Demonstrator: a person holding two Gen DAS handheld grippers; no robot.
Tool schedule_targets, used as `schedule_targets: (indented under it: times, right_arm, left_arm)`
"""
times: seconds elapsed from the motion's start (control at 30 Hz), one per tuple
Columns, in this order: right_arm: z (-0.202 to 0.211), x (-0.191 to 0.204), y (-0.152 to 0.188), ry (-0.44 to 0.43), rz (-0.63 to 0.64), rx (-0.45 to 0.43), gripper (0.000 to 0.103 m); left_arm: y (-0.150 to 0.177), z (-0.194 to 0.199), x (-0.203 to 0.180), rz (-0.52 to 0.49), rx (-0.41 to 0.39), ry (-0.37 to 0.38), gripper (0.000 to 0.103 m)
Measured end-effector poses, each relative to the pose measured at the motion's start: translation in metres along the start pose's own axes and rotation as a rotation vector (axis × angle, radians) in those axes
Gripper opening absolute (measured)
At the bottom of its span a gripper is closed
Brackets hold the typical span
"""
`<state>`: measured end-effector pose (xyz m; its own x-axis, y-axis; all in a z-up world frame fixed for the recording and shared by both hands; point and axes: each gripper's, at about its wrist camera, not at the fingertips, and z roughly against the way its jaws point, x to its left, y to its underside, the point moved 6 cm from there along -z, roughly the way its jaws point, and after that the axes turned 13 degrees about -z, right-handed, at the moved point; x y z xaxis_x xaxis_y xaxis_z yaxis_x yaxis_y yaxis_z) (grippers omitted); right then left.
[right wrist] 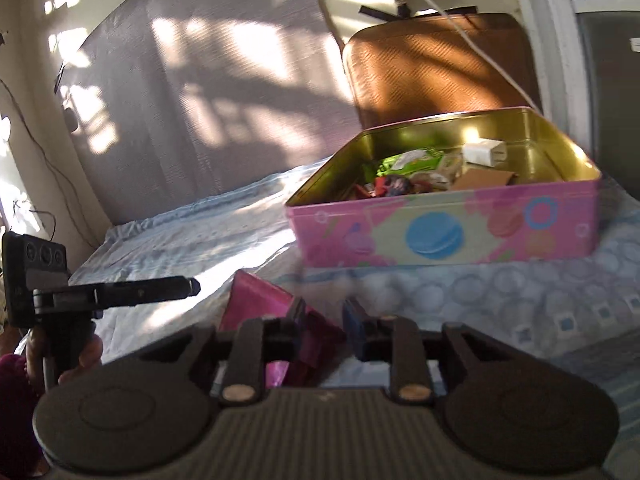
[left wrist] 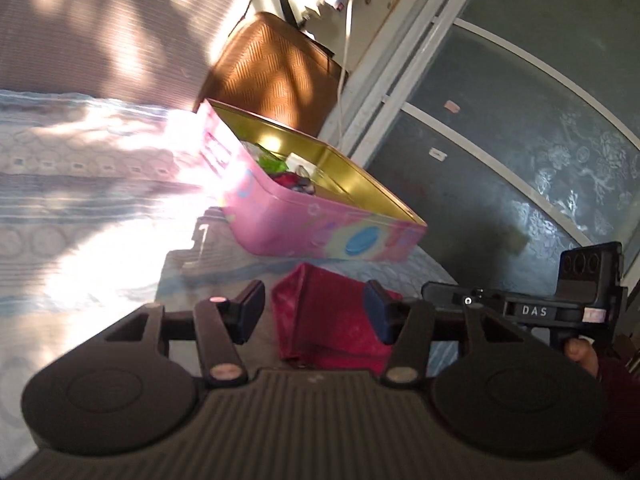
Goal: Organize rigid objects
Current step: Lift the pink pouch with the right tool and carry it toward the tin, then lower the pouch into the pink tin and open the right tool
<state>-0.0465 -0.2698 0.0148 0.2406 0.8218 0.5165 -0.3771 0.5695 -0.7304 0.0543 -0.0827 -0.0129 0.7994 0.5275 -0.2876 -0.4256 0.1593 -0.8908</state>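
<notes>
The tin (right wrist: 444, 224) sits open to take loose items. Near it, a red box (left wrist: 332, 320) lies between the left gripper's (left wrist: 316, 312) spread jaws. The right gripper (right wrist: 324, 320), beside that box, is narrowly parted and empty.

Glossy metal tin (right wrist: 444, 236), gold-lined

Your red pouch (left wrist: 332, 320) is partly hidden behind the fingers; tin (right wrist: 440, 236) contents blur, possibly wrappers.

Patterned blue sheet (right wrist: 520, 300) covering the bed, sunlit in patches, brown woven-texture case (right wrist: 436, 68) upright behind the bed, white cable (left wrist: 346, 40) hanging across it, grey ribbed wall panel (right wrist: 208, 92), frosted floral glass door (left wrist: 540, 152) with white frame
</notes>
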Motion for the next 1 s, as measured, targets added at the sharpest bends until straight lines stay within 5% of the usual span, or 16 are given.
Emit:
schedule_targets:
  times: [0.33,0.47,0.53,0.8,1.0]
  right_arm:
    - [-0.016,0.025,0.039,-0.071,0.127,0.038,0.04]
    - [-0.036,0.038,0.055,-0.045,0.24,0.045,0.046]
    - [-0.041,0.04,0.056,-0.02,0.271,0.023,0.044]
    - [0.004,0.035,0.003,-0.036,0.268,-0.193,0.036]
    - [0.01,0.005,-0.057,0.028,0.242,-0.321,0.036]
  left_arm:
    - [0.006,-0.017,-0.015,-0.063,0.09,-0.074,0.052]
    - [0.02,-0.03,-0.006,-0.027,0.171,-0.11,0.052]
    - [0.019,-0.029,-0.009,-0.026,0.146,-0.115,0.048]
    - [-0.049,-0.024,-0.062,-0.17,0.008,-0.062,0.048]
    - [-0.099,-0.081,-0.074,-0.241,0.002,-0.061,0.048]
